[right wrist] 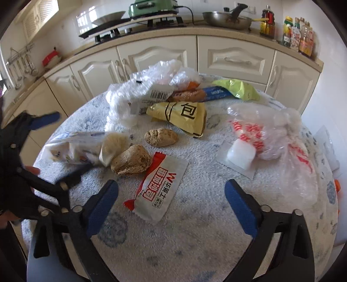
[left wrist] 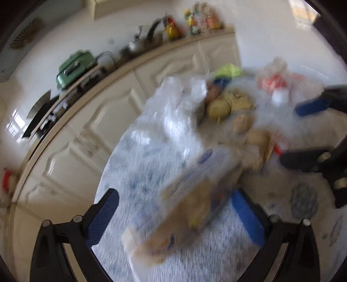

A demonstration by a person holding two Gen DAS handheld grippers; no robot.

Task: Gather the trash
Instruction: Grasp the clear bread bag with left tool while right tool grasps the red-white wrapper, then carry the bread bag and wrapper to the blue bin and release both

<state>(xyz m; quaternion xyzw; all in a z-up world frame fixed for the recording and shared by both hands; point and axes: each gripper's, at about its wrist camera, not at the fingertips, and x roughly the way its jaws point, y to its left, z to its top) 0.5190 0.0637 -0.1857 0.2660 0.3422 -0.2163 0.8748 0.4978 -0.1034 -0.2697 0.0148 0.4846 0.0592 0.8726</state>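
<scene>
Trash litters a round table under a white-and-blue cloth (right wrist: 195, 238). A red-and-white wrapper (right wrist: 160, 188) lies flat between the blue pads of my right gripper (right wrist: 171, 208), which stands open just above it without touching. Two brown lumps (right wrist: 131, 159) sit beyond the wrapper. My left gripper (left wrist: 174, 214) is open around a blurred white-and-blue packet (left wrist: 184, 206), its pads clear of it. From the right wrist view the left gripper (right wrist: 59, 146) straddles that packet (right wrist: 71, 147) at the table's left edge. The right gripper (left wrist: 303, 133) shows at the right of the left wrist view.
Farther back lie a yellow wrapper (right wrist: 182, 115), a green wrapper (right wrist: 236, 87), a crumpled clear bag (right wrist: 134, 93) and a red-printed clear bag (right wrist: 282, 134) beside a small white tub (right wrist: 240, 155). Cream cabinets (right wrist: 156, 54) and a counter with stove and wok (right wrist: 227, 19) stand behind.
</scene>
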